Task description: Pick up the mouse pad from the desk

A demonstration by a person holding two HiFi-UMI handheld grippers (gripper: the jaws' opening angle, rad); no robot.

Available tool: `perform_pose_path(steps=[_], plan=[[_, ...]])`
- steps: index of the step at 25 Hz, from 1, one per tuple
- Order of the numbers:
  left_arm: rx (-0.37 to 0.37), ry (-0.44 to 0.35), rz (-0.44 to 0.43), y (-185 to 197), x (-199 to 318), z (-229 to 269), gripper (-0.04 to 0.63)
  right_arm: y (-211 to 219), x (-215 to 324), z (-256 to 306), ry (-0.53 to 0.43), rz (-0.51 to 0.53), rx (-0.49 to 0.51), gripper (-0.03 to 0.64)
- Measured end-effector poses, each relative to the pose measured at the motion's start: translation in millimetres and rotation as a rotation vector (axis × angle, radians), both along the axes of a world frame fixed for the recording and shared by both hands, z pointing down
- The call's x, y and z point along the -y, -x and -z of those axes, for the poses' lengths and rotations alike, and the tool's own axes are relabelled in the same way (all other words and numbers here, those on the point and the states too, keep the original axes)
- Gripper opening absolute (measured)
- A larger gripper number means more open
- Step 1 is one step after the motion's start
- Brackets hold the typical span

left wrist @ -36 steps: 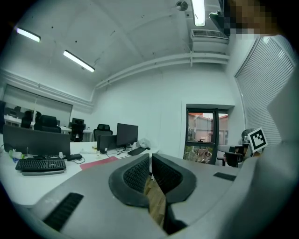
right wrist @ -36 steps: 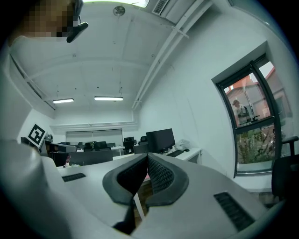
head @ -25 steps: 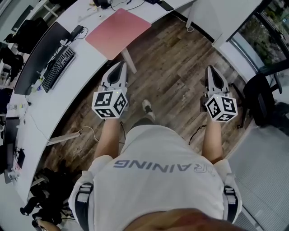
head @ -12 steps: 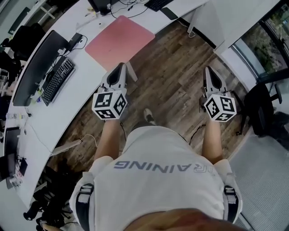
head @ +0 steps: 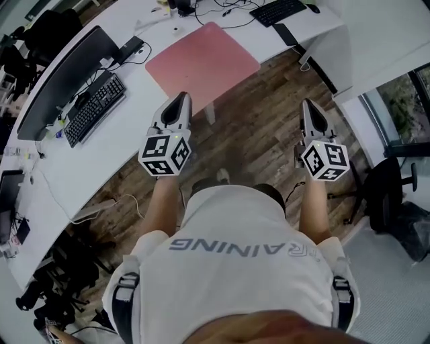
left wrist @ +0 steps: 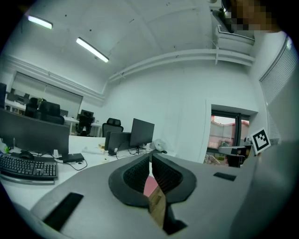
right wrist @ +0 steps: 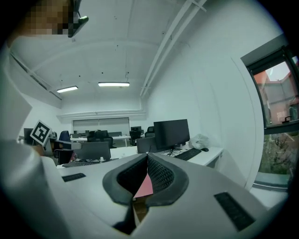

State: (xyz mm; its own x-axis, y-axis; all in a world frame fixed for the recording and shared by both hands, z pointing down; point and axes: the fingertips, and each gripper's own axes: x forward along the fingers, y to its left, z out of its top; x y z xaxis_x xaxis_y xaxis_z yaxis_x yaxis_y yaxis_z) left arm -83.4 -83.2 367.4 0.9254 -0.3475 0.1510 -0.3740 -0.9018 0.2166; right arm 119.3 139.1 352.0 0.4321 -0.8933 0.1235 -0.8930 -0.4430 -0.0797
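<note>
The left tool (head: 179, 101) has its jaws pressed together with nothing between them; the right tool (head: 308, 107) is closed the same way and equally empty; both are held out roughly level in front of the person, side by side and well apart, above the wooden floor (head: 262, 141). The pink mouse pad (head: 201, 64) lies flat on the white curved desk (head: 101, 161), near the desk's front edge; it sits just ahead of the left tool's tip, and neither tool touches it. In both gripper views a sliver of the pink pad shows low in the notch behind the closed tips. To the left of the pad on the desk are a black keyboard (head: 94, 107) and a dark monitor (head: 64, 77); a second keyboard (head: 279, 10) lies beyond the pad to its right; a black office chair (head: 379, 195) stands on the floor at the far right.
</note>
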Motion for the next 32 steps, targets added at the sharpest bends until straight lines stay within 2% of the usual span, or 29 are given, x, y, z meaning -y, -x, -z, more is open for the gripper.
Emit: perform_pose_path(steps=[10, 15, 22, 32], plan=[[-0.025, 0.034, 0.042, 12.5, 44.4, -5.0, 0.043, 0.5, 80.6, 2.0, 0.024, 0.128, -0.021, 0.023], [-0.034, 0.03, 0.105, 17.4, 61.8, -9.3, 0.043, -4.9, 115.6, -0.9, 0.021, 0.2, -0.033, 0.023], [-0.026, 0.029, 0.242, 11.8, 99.3, -10.2, 0.043, -37.6, 179.1, -6.9, 0.007, 0.311, -0.01, 0.023], [0.025, 0.028, 0.413, -34.6, 147.3, -5.1, 0.043, -113.0, 272.7, -13.1, 0.008, 0.464, 0.043, 0.023]])
